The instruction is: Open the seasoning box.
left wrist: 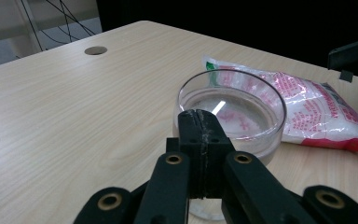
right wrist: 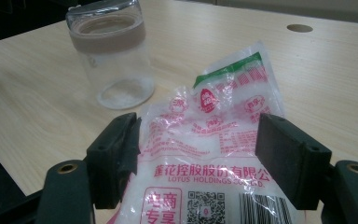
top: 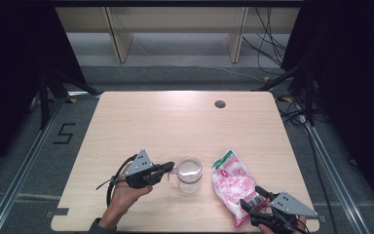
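- The glass jar [top: 190, 174] stood upright near the front middle of the wooden table [top: 175, 122], with a thin layer of white grains on its bottom; being clear glass, it looked hard, smooth and breakable, and probably slippery against a plain jaw pad.
- The left gripper [top: 169, 168] was at the jar's left side, its jaws brought together at the rim. In the left gripper view the two black jaws met tight at the near lip of the jar [left wrist: 230, 109], so it appeared clenched on the rim wall (whether glass truly sat between the pads was hard to make out).
- A rim pinch like that seemed a thin hold for a rigid, smooth vessel; my judgement was that any tilt could let it slip.
- The plastic bag [top: 233, 185] of white granules lay flat just right of the jar, apart from it, its green-edged top pointing away from the person. It looked soft, saggy and moderately heavy for its size, the film crinkled and loose.
- The right gripper [top: 253, 201] sat at the bag's near end, jaws spread wide on either side of the bag [right wrist: 214, 154], released and not yet pressing the film.
- The best hold seemed the bunched film near an end, not the full belly.
- The left hand [top: 126, 192] came in from the front edge, forearm angled inward, gripper level and pointing right.
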`<state>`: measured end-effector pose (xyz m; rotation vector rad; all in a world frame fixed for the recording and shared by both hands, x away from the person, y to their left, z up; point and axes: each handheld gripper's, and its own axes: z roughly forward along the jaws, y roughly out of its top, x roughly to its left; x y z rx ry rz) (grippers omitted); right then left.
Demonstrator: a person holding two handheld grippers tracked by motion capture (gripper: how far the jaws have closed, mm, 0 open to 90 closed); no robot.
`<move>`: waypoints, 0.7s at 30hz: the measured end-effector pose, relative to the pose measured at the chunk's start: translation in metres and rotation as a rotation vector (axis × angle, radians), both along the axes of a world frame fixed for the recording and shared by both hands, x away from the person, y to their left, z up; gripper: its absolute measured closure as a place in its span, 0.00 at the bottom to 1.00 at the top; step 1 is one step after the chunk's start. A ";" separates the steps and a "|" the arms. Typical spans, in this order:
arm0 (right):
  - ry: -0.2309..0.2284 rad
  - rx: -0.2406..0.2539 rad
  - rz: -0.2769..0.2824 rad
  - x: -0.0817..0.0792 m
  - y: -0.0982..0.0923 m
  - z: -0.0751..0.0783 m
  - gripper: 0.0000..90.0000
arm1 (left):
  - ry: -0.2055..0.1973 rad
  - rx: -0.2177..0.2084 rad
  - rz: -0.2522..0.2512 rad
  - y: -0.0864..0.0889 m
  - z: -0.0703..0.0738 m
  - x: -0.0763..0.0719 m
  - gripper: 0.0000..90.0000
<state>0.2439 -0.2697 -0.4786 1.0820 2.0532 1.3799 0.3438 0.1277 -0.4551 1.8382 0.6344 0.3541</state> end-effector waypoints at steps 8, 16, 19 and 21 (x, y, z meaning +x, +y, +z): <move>-0.002 -0.002 0.029 0.001 0.003 0.001 0.46 | 0.006 -0.003 0.013 0.001 0.000 0.000 0.99; 0.024 0.023 0.061 0.005 0.016 0.008 0.57 | 0.006 -0.003 0.015 0.001 0.000 0.000 0.99; 0.008 0.012 0.082 0.011 0.022 0.011 0.61 | 0.000 -0.005 0.013 0.001 0.000 0.000 0.99; 0.006 0.006 0.107 0.016 0.027 0.012 0.64 | -0.006 -0.002 0.008 0.001 0.000 0.000 0.99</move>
